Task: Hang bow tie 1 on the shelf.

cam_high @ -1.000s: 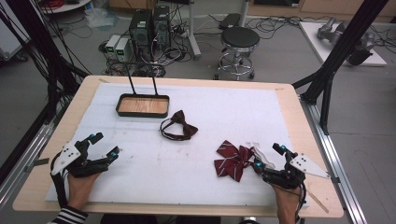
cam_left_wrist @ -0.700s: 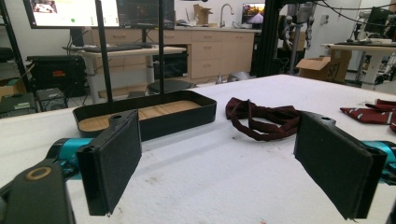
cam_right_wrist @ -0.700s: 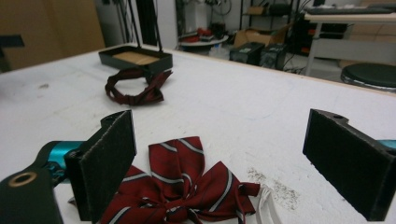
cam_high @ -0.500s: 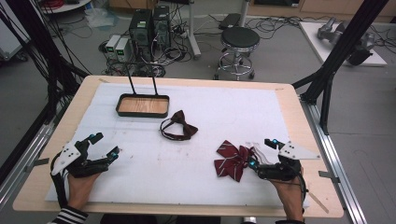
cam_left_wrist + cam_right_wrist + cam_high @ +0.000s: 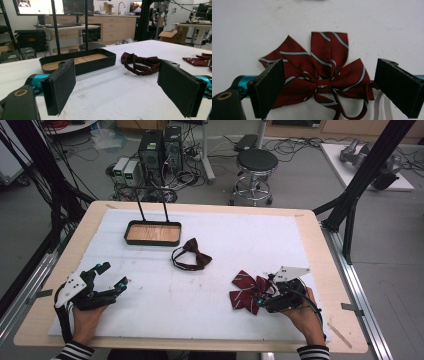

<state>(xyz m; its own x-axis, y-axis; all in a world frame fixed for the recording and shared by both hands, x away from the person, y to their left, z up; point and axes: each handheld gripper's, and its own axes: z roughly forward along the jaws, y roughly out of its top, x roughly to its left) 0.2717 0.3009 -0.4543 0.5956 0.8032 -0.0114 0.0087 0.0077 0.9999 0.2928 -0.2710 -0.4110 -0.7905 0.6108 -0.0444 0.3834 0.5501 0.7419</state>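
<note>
A red bow with white stripes (image 5: 249, 290) (image 5: 322, 72) lies on the white mat at the front right. My right gripper (image 5: 265, 295) (image 5: 332, 90) is open and tipped down over it, its jaws standing on either side of the bow's knot. A dark maroon bow tie (image 5: 191, 255) (image 5: 142, 63) with a loop strap lies near the middle of the mat. My left gripper (image 5: 111, 276) (image 5: 120, 90) rests open at the front left with nothing between its jaws, facing the tray and the bow tie.
A black tray (image 5: 152, 233) (image 5: 77, 61) with a wooden floor and two upright black rods stands at the back left of the mat. The wooden table's edge (image 5: 340, 285) runs close to my right hand. A stool (image 5: 256, 162) and computers stand beyond the table.
My right gripper has moved left and tipped down over the striped bow, so its jaws now straddle it. The left gripper has stayed put.
</note>
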